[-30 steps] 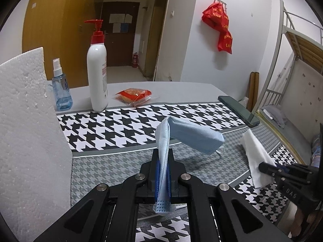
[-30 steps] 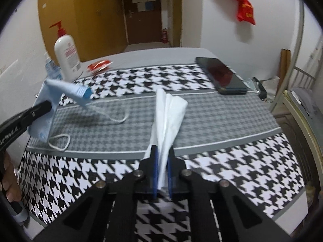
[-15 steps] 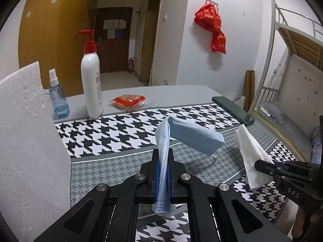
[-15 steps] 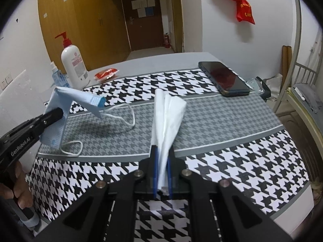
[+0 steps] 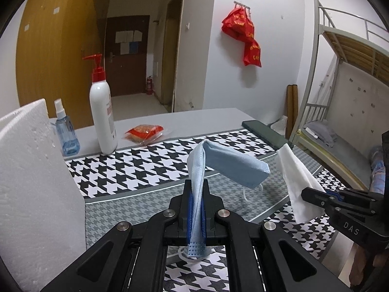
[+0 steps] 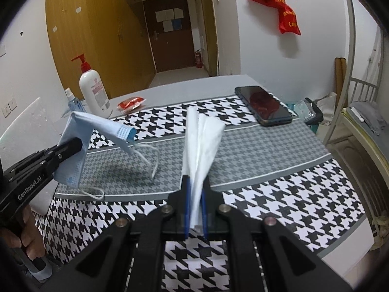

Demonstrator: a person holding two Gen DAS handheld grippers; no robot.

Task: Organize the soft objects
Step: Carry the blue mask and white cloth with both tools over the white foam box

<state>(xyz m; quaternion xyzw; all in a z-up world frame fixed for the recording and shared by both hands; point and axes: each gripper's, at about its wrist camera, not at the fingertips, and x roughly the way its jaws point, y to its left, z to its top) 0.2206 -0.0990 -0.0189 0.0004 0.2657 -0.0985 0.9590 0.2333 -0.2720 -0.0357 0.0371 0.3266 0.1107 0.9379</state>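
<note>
The folded white paper tissue (image 6: 201, 143) stood pinched at its lower edge in the right gripper (image 6: 195, 209), above the houndstooth-patterned table mat (image 6: 279, 194). It looked light, limp and easily torn, so an edge hold suited it. The pleated pale-blue face mask (image 5: 228, 168) was clamped in the left gripper (image 5: 196, 209), drooping, ear loops dangling: soft and weightless. The white red-capped pump bottle (image 5: 102, 112) and small blue spray bottle (image 5: 66, 133) stood closed; their contents could not be judged.
</note>
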